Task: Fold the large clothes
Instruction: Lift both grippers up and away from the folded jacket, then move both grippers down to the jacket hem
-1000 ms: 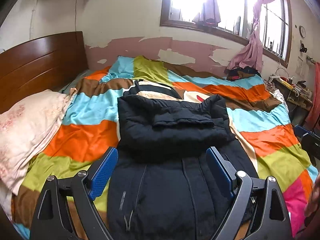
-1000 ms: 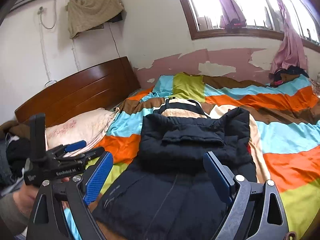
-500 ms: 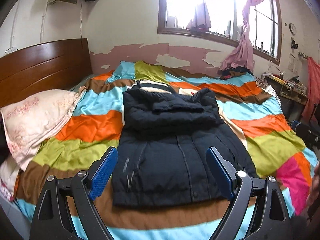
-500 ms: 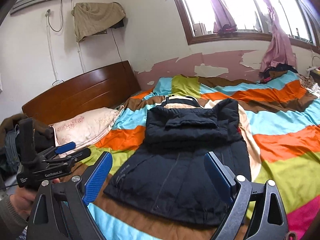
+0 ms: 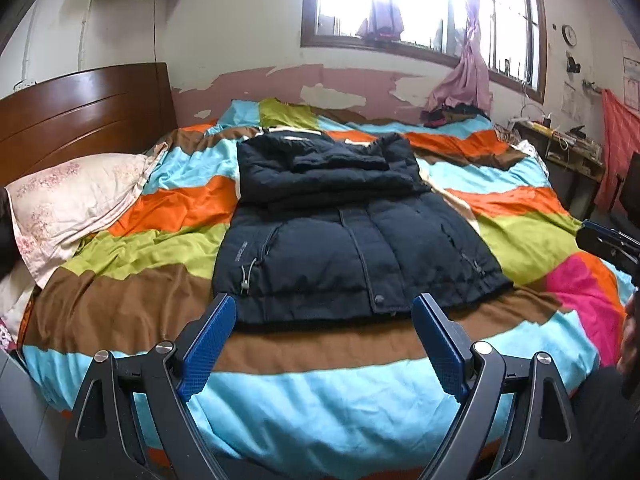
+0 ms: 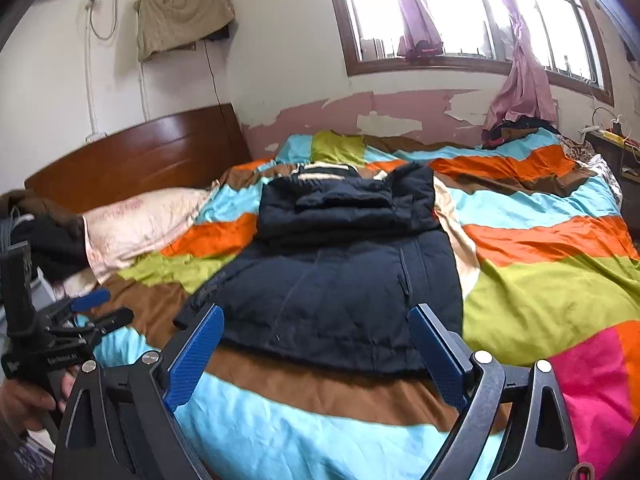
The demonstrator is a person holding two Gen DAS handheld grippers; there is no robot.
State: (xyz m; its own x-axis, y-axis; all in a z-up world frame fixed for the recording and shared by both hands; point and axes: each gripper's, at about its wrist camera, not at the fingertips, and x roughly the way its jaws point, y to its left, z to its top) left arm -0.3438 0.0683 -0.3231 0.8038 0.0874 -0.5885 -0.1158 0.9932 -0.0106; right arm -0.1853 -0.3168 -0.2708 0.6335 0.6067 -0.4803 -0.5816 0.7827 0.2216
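Left wrist view: both tongs (image 5: 324,344) (image 6: 316,354) gape wide, empty, short of the folded jacket (image 5: 352,240).

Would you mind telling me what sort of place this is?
Most likely a lived-in home bedroom: a bed with a striped quilt, a wooden headboard and a pillow, with a dark jacket laid out on it.

White lettering on left hand-held gripper (image 6: 86,308) body, too blurred to read. Small pale logo on dark jacket (image 5: 356,236) front, illegible. Wall clock (image 5: 568,34) numerals unreadable.
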